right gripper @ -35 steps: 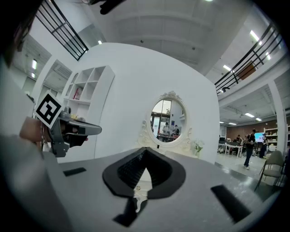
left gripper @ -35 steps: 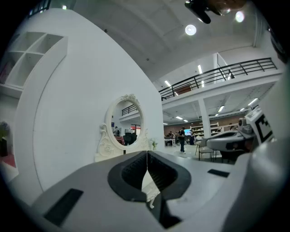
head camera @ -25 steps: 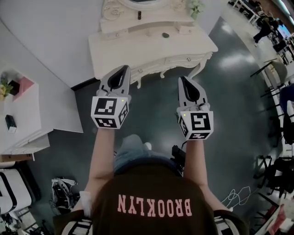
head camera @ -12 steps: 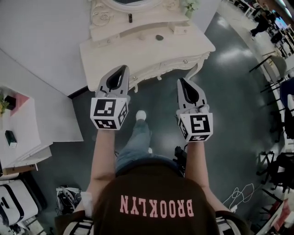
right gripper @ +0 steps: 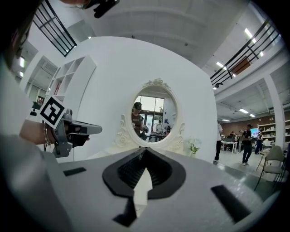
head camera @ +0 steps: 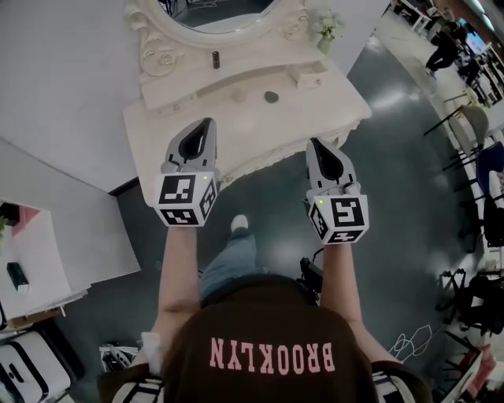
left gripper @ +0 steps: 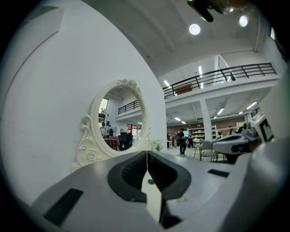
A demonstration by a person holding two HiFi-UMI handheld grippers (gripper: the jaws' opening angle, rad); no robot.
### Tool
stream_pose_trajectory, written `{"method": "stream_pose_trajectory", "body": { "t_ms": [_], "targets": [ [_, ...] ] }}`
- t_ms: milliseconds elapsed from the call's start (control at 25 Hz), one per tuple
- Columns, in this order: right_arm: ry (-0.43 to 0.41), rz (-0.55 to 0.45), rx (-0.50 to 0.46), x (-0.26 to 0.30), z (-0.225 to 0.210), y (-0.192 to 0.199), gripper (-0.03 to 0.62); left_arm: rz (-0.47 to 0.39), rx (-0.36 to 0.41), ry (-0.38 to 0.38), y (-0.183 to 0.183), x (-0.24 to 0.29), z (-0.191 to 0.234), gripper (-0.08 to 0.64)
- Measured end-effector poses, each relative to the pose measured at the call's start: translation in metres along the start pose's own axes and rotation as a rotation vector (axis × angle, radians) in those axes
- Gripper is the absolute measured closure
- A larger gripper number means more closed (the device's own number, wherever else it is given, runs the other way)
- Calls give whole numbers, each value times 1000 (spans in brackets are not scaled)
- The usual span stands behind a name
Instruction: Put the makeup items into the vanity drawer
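Vanity [head camera: 335, 93] stands ahead with its mirror [head camera: 228, 12] behind. The left gripper [head camera: 207, 123] and right gripper [head camera: 316, 144] point toward it, jaws together on nothing (the left looks nearer). On top, beyond both tips, sit a dark bottle [head camera: 216, 59] and a small dark oval item [head camera: 271, 97].

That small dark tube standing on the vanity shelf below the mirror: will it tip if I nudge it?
Probably: the small dark tube stands upright on a narrow base, so a sideways touch could topple it. It seems round, so it might then roll along the cream vanity shelf.
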State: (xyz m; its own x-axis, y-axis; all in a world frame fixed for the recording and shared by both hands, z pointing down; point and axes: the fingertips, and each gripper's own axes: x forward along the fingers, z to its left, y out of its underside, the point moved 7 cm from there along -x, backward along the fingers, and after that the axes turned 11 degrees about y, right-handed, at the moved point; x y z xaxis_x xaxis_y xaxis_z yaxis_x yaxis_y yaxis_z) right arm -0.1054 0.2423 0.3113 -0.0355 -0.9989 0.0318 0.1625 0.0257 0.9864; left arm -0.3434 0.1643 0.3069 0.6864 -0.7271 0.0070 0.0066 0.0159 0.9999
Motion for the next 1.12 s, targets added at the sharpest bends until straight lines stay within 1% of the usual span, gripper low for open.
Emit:
{"method": "stream_pose_trajectory", "body": {
  "t_ms": [80, 160, 440, 560, 760, 800, 840, 880, 1120],
  "targets": [
    [-1, 9, -7, 28, -1, -2, 603, -14, -23, 4, -1, 19, 21, 555],
    [-4, 19, -14, 55, -2, -3, 603, -17, -30, 3, -1, 39, 40, 554],
    [22, 42, -31, 139, -5, -6, 603, -4, -4, 4, 1, 102, 101, 554],
    [28, 56, -52, 163, -5, -1, 603, 1, -16, 12, 8, 121, 121, 554],
    [27, 92, -63, 191, -9, 9, 603, 29, -47, -11, 17, 145, 147, 551],
    [25, 97, -64, 196, -10, 11, 603, 39, -56, -6, 20, 150, 150, 526],
    [23, 101, -63, 201, -11, 12, 603, 50, -64, 1, 22, 155, 153, 438],
    [19, 104, -62, 207, -13, 13, 603, 61, -68, 5, 25, 160, 155, 380],
    [-19, 121, -65, 251, -23, 29, 603, 99, -68, -42, 45, 193, 174, 377]
  ]
}}
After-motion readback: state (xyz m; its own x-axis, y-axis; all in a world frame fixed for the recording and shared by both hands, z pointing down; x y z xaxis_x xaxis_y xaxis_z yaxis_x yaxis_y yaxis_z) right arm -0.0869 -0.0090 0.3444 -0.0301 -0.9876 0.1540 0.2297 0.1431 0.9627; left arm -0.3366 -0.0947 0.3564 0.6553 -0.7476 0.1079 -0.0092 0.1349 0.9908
